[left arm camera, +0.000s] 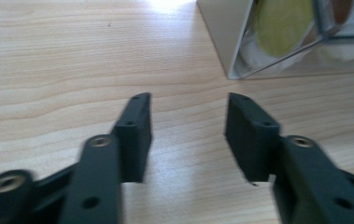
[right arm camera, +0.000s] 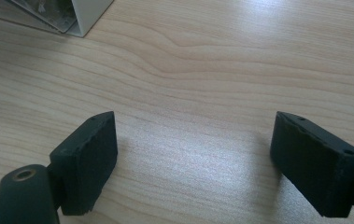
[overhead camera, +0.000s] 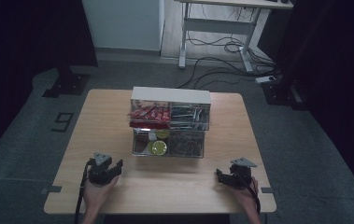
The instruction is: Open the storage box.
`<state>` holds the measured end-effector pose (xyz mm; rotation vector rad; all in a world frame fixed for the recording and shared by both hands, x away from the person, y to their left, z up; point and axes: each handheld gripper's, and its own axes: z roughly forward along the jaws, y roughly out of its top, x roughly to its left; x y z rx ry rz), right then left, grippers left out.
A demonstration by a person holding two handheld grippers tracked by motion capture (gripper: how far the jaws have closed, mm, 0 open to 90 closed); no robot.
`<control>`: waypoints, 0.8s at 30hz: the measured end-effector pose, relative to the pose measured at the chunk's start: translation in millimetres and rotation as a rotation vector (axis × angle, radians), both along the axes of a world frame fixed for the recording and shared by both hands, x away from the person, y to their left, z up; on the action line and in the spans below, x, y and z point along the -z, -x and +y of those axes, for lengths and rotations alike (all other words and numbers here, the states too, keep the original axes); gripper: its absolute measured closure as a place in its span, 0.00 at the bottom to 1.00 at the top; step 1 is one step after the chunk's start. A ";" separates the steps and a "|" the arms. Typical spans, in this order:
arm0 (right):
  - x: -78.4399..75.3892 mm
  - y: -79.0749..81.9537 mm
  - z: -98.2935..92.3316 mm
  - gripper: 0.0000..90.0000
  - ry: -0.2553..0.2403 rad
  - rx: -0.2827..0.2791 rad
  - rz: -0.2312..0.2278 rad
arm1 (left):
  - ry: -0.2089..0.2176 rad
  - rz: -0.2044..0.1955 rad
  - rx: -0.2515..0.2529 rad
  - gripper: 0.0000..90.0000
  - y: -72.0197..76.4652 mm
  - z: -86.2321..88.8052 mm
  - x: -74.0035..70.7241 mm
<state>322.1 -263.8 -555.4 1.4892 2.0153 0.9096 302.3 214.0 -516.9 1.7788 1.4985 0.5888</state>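
Both grippers empty, short of the clear drawer box (overhead camera: 169, 122).
Left gripper (left arm camera: 188, 126) half spread, right gripper (right arm camera: 193, 154) wide — risk: the left clips the lower drawer's (left arm camera: 286, 42) corner just ahead-right and shoves the light box.

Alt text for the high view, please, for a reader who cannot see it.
A clear two-tier organiser with snack packets and round yellow lids stands mid-table on a light wooden table. Near the front edge, a person's hands hold the left gripper and right gripper, both empty and apart from the organiser.
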 end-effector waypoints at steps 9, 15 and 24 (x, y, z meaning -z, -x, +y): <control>0.0 0.0 -0.1 0.17 0.000 -0.001 0.000 | 0.040 -0.031 0.038 0.83 8.6 4.9 -11.5; 0.0 0.0 -0.1 0.17 0.000 -0.001 0.000 | 0.085 -0.048 0.093 0.91 13.3 5.3 -19.0; 0.0 0.0 -0.1 0.17 0.000 -0.001 0.000 | 0.127 -0.076 0.129 0.98 20.8 6.0 -30.5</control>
